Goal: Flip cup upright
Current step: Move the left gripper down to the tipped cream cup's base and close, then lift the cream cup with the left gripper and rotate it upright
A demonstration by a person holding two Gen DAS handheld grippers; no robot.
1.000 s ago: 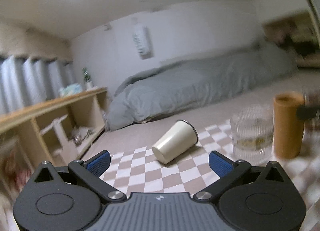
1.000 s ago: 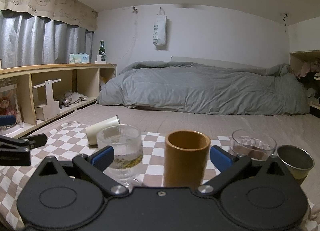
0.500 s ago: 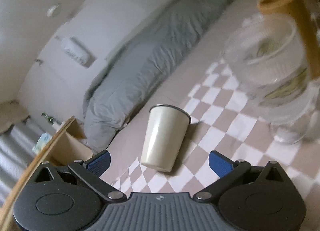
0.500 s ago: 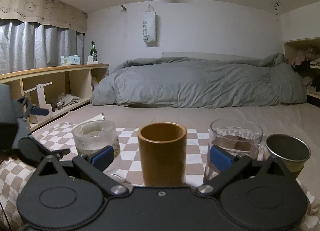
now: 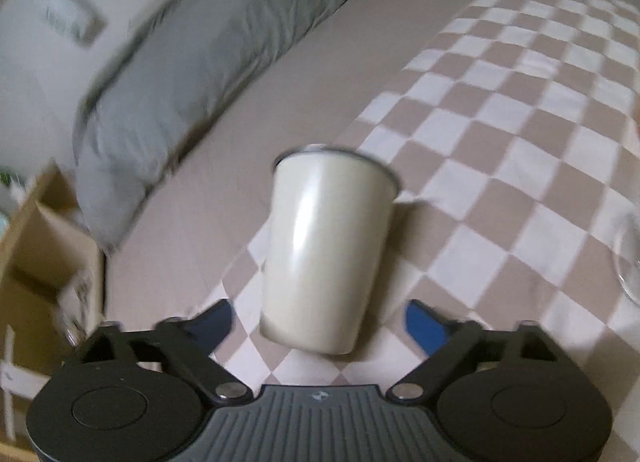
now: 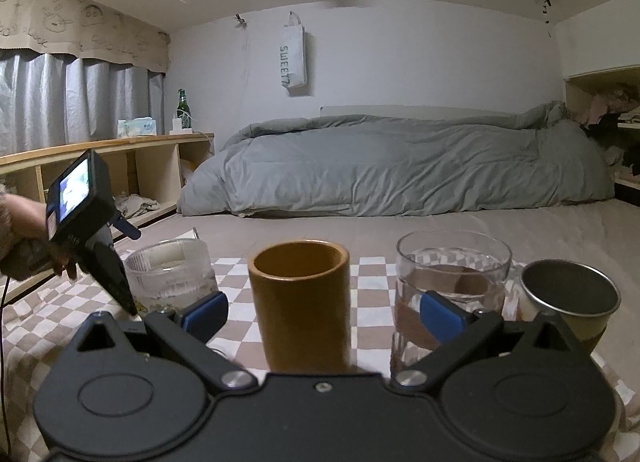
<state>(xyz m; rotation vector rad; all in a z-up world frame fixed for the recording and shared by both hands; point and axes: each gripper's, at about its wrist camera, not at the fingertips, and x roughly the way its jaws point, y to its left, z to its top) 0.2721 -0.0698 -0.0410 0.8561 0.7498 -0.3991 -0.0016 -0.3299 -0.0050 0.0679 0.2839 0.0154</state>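
Cup (image 5: 324, 254) now lies on its side on the checkered cloth (image 5: 520, 165), base nearest, between the wide-open, empty left tongs (image 5: 318, 322), which have rolled and closed in. Right tongs (image 6: 322, 310) hang open around nothing. Grasp looks imminent.

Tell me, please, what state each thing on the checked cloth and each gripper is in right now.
cream cup: on its side, rim pointing away.
left gripper: open, straddling the cup's base.
right gripper: open, empty.
brown cup: upright.
ribbed glass: upright.
clear glass: upright.
metal cup: upright, tilted.
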